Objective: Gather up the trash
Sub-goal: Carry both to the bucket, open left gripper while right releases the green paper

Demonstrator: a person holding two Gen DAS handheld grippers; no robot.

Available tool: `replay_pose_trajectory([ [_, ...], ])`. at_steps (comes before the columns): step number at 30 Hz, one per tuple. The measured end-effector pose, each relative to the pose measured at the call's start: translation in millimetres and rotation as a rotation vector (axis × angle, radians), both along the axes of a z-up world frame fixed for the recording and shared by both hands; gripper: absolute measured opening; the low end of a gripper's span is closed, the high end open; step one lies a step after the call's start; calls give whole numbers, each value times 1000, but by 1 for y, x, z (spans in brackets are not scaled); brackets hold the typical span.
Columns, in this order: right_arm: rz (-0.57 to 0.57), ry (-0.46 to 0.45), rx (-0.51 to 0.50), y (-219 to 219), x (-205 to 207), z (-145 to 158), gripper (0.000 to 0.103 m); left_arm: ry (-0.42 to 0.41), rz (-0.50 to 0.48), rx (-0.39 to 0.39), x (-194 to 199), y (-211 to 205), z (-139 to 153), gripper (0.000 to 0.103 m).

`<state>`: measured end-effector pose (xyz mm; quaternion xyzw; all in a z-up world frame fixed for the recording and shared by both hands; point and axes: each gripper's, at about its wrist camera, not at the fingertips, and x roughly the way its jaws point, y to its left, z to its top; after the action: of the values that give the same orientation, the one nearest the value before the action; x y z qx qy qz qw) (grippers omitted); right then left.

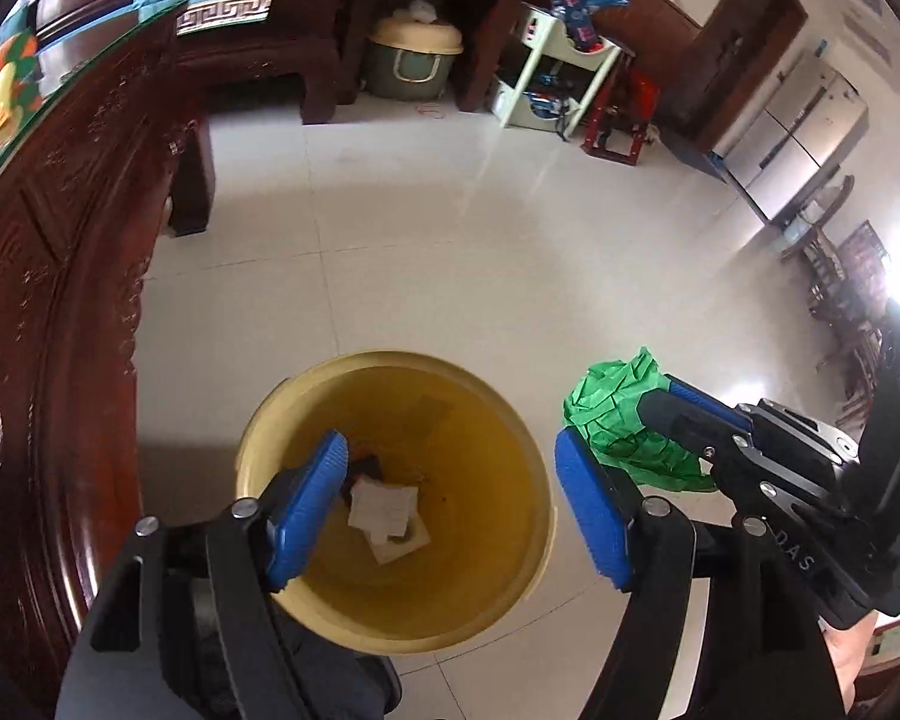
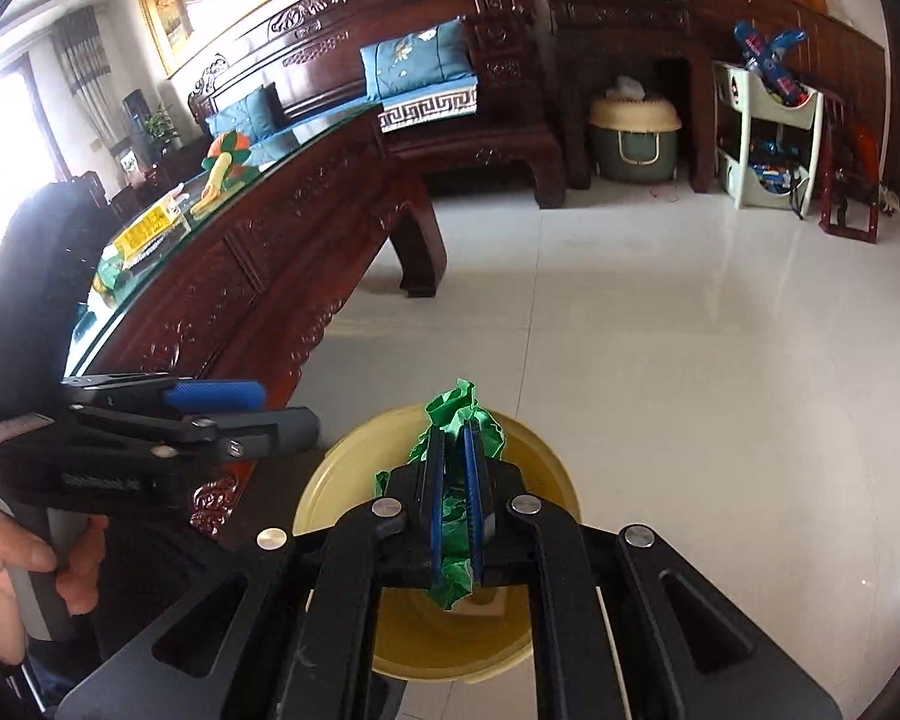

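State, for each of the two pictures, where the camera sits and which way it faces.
Left wrist: sits on the left gripper, looks down into the yellow bin; its own open blue fingers show.
Right wrist: sits on the right gripper, looks down over the bin; the person's hand shows.
Shared: bin, green crumpled paper pinched by the right gripper, dark wooden table.

The left tongs [image 1: 450, 504] point steeply down with their 2 blue pads [image 1: 309, 510] spread wide apart and nothing between them. The right tongs [image 2: 455, 480] also tilt downward, their pads [image 2: 433, 498] pressed close together on a wad of green paper [image 2: 459, 414] that sticks out past the tips. The 2 tools sit just beside each other, the right one a little higher. A bare hand [image 2: 24, 552] wraps the grey handle of the left tongs.
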<state>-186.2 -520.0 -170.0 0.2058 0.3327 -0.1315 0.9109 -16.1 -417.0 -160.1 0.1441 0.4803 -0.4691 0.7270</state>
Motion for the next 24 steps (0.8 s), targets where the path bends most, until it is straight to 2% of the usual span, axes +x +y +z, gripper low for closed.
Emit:
replay_pose_trajectory([
  [7,54,17,9,11,19,-5,7,-52,70,5,19,20,6,72],
  [9,91,23,10,16,26,-5,11,-62,89,6,25,27,8,73],
  [11,94,23,-23,22,30,-3,24,-60,107,4,30,34,8,73],
  [12,92,23,-35,26,32,-2,27,-60,117,3,33,36,9,73],
  [17,97,23,-41,33,37,6,27,-62,131,-8,41,47,13,73],
  [24,103,0,-79,49,36,27,27,-100,146,-56,41,64,34,73],
])
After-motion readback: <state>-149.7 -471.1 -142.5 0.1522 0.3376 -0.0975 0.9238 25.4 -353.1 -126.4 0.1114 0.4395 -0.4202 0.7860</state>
